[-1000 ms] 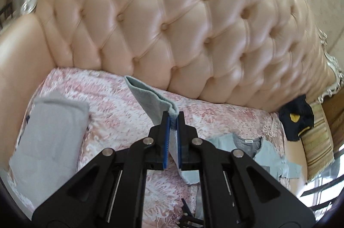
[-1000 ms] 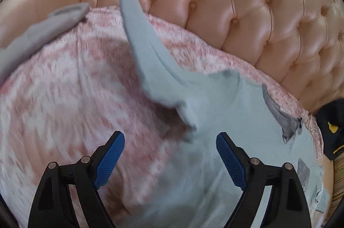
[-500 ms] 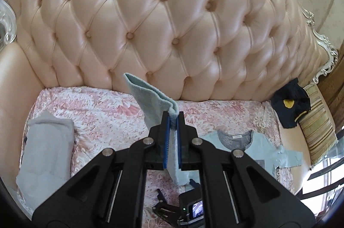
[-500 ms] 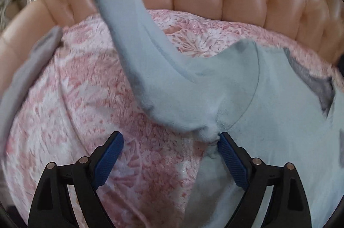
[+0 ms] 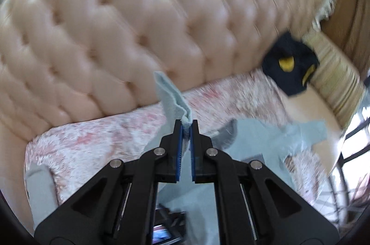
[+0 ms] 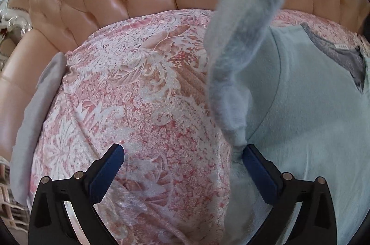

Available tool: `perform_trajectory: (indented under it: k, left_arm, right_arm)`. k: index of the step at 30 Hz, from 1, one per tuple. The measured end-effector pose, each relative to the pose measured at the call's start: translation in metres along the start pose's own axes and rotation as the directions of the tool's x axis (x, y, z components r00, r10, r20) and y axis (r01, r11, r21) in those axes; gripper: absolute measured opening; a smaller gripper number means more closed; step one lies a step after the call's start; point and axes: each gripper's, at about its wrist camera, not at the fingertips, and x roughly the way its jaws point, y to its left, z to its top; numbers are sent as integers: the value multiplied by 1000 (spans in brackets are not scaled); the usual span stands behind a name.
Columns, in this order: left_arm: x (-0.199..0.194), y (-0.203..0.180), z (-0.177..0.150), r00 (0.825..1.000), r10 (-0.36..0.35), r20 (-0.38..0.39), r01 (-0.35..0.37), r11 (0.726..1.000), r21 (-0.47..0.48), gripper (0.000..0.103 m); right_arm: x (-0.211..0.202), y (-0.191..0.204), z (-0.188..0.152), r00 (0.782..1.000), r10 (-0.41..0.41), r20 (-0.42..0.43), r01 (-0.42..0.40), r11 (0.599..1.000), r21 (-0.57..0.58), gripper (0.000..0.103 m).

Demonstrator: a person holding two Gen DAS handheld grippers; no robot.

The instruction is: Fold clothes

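Neck label [image 6: 341, 46] writing too small to read. Left gripper [image 5: 186, 127] clamps the pale blue top's sleeve [image 5: 172, 101], lifted over the pink floral cover [image 6: 143, 92]; right gripper [image 6: 183, 156], jaws just opening wide, holds nothing beside the top [image 6: 312, 110].

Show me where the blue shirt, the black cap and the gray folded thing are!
blue shirt [image 6: 312, 106], right wrist view, on its chest.
black cap [image 5: 289, 64], left wrist view, on its yellow badge.
gray folded thing [image 6: 34, 124], right wrist view, on its top face.
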Motion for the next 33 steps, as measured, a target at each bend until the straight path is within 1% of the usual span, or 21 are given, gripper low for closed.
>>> perform_trajectory:
  k: [3, 6, 12, 16, 22, 27, 28, 30, 33]
  left_arm:
    - [41, -59, -24, 998, 19, -52, -14, 996, 85, 7]
    - [79, -112, -54, 993, 45, -105, -28, 987, 161, 7]
    - [118, -178, -98, 982, 136, -132, -93, 951, 294, 7]
    - [123, -193, -105, 978, 178, -104, -134, 932, 335, 7]
    - [129, -212, -125, 974, 219, -62, -173, 888, 427, 7]
    - [117, -223, -132, 973, 232, 12, -209, 851, 482, 7]
    - [114, -223, -132, 972, 232, 24, -214, 848, 485, 7]
    - [109, -222, -130, 974, 226, 36, -215, 852, 478, 7]
    - [120, -222, -133, 976, 218, -3, -188, 849, 493, 7]
  right_arm:
    - [1, 1, 2, 1000, -3, -1, 3, 1000, 9, 103]
    - [5, 2, 3, 1000, -11, -7, 11, 1000, 7, 103]
    - [3, 2, -1, 1000, -18, 8, 18, 1000, 11, 103]
    - [5, 5, -2, 1000, -28, 13, 29, 1000, -4, 103]
    - [4, 2, 0, 1000, -13, 10, 13, 999, 31, 103]
    - [5, 1, 1, 1000, -6, 11, 6, 999, 39, 103]
    - [5, 2, 1, 1000, -7, 11, 7, 999, 39, 103]
    - [5, 3, 0, 1000, -10, 11, 10, 999, 33, 103]
    - [6, 3, 0, 1000, -9, 12, 9, 1000, 30, 103]
